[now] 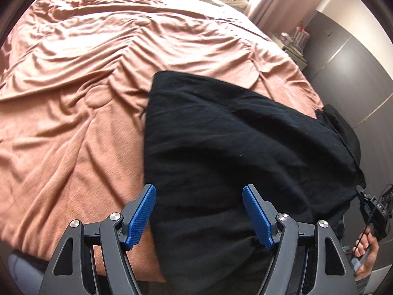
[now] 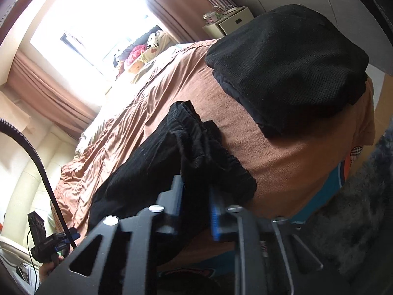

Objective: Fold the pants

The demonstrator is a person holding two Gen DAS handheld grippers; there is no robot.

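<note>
Black pants (image 1: 233, 142) lie on the brown bedspread (image 1: 73, 93) at the near right part of the bed. My left gripper (image 1: 199, 211) is open, its blue pads (image 1: 143, 213) straddling the pants' near left edge just above the cloth. In the right wrist view the pants (image 2: 157, 162) hang bunched, with the elastic waistband (image 2: 221, 162) gathered. My right gripper (image 2: 196, 209) is shut on that waistband cloth. The right gripper's body also shows at the far right of the left wrist view (image 1: 375, 206), held in a hand.
A separate pile of folded black clothes (image 2: 289, 66) lies on the bed beyond the waistband. Pillows and plush toys (image 2: 145, 51) lie at the head by the bright window. A white bedside unit (image 2: 231, 22) and grey wardrobe doors (image 1: 356, 68) stand on the right.
</note>
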